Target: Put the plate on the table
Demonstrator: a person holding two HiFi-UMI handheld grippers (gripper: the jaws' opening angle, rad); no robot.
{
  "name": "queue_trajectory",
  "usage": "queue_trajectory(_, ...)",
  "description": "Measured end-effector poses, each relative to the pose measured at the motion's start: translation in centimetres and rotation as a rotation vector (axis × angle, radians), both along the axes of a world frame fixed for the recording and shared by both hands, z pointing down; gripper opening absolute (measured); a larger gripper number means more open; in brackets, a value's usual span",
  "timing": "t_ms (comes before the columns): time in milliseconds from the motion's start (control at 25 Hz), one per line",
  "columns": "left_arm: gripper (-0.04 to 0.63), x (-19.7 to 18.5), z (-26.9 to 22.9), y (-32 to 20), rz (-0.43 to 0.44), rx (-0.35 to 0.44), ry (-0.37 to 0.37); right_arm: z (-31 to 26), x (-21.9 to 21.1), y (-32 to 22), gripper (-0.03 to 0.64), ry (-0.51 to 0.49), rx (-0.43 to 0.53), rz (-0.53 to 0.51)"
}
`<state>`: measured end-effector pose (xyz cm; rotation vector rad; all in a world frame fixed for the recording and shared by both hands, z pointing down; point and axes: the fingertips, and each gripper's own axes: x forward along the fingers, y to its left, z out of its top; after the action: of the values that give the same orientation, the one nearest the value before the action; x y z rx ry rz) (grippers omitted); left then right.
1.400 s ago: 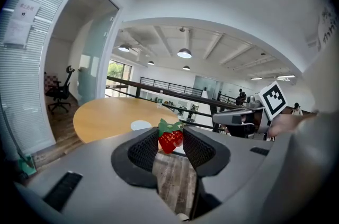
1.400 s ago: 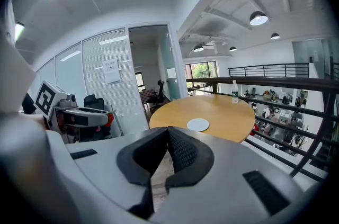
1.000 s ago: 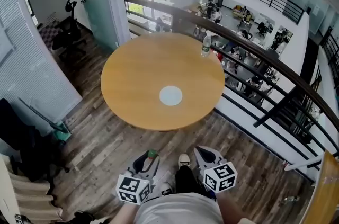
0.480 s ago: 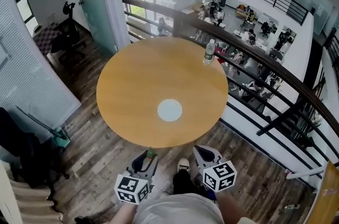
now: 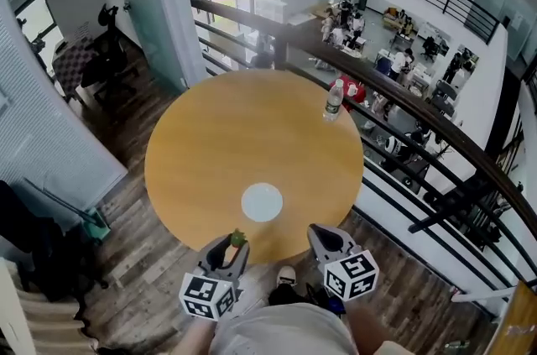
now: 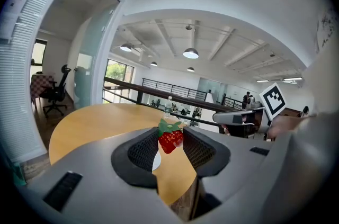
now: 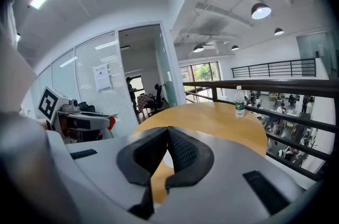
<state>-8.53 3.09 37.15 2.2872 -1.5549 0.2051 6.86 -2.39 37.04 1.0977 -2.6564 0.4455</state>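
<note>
A round wooden table stands on plank flooring beside a dark railing, with a lower hall beyond. The white plate lies flat on the table close to its near edge. It is round, so it has no long axis, and bare wood surrounds it. In the left gripper view only a sliver of the plate shows behind the jaws. The left gripper hangs at the table's near rim, clamped on a strawberry. The right gripper hangs beside it, its jaws closed together on nothing. A water bottle stands upright at the far right edge, well apart from the plate.
</note>
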Motion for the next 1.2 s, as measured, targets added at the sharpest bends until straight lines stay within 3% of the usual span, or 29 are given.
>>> queue_trajectory(240,0.16,0.8,0.7,-5.4,-0.039,0.0,-0.007,0.8,1.1,-5.5,0.02,-0.007,-0.002,-0.03)
queue_trajectory(520,0.16,0.8,1.2,-7.5,-0.065,-0.021,-0.013,1.2,1.7,-7.9,0.02,-0.002,-0.02,-0.046)
queue_trajectory(1200,0.16,-1.9,2.6,-12.7,0.035,-0.089,-0.02,1.6,-1.2,-11.7,0.02,0.017,-0.051,0.02)
